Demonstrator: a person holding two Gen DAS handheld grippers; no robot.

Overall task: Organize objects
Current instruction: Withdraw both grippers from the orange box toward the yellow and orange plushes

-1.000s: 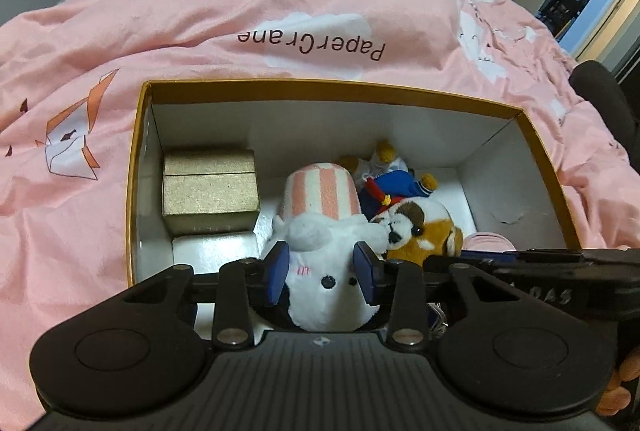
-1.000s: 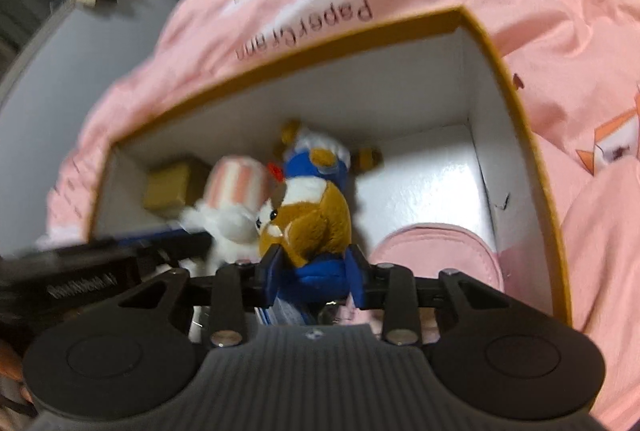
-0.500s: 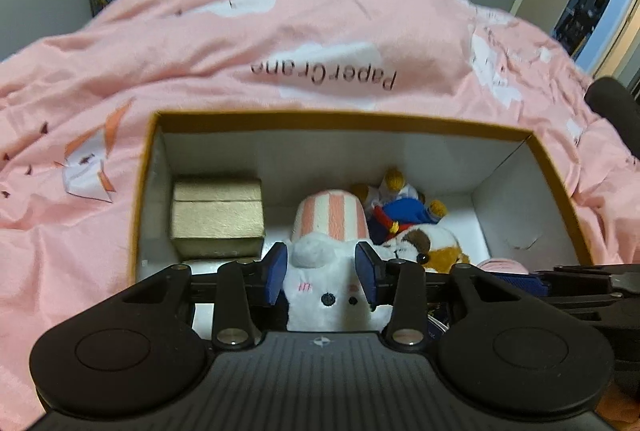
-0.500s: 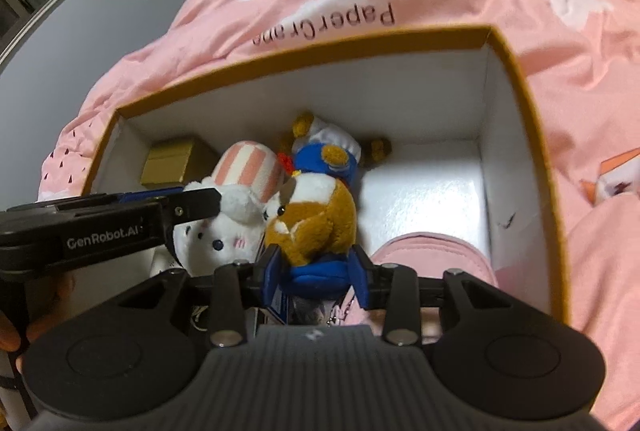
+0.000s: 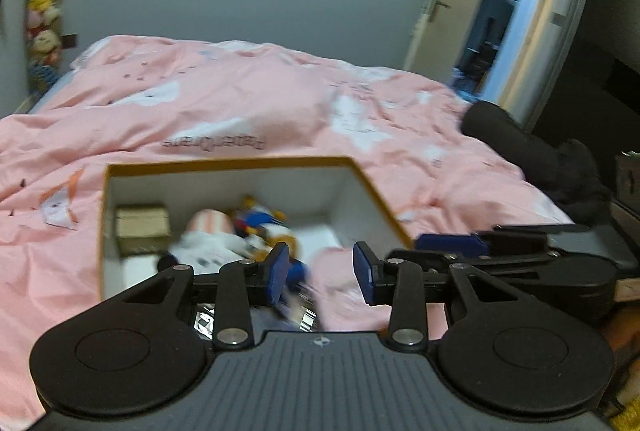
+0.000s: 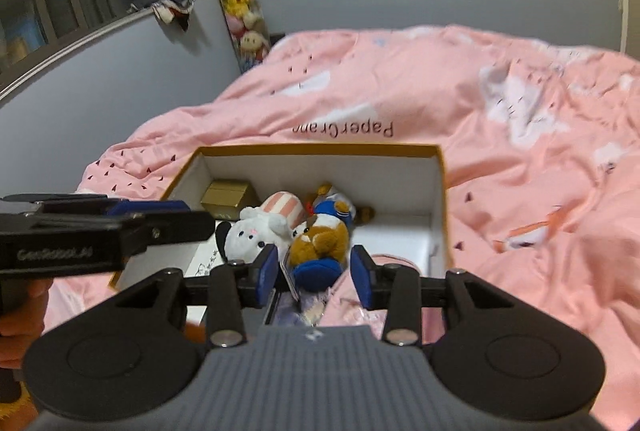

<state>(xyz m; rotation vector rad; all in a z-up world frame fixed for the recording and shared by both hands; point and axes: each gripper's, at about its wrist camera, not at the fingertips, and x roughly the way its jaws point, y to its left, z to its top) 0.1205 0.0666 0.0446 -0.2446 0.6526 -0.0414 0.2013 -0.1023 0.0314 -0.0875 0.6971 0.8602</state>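
On pink bed, box [image 6: 439,191] packed with plush toys [image 6: 320,235]: soft, light, squashy; best pinched mid-body. Left gripper [image 5: 320,273] jaws apart, empty. Right gripper [image 6: 314,271] jaws opening, nothing clamped.

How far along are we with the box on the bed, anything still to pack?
Looks nearly done: the box already holds a gold carton, a white plush, a brown plush, a blue plush and a pink pouch. Nothing is in hand; the left gripper and right gripper are empty. No loose items show on the duvet.
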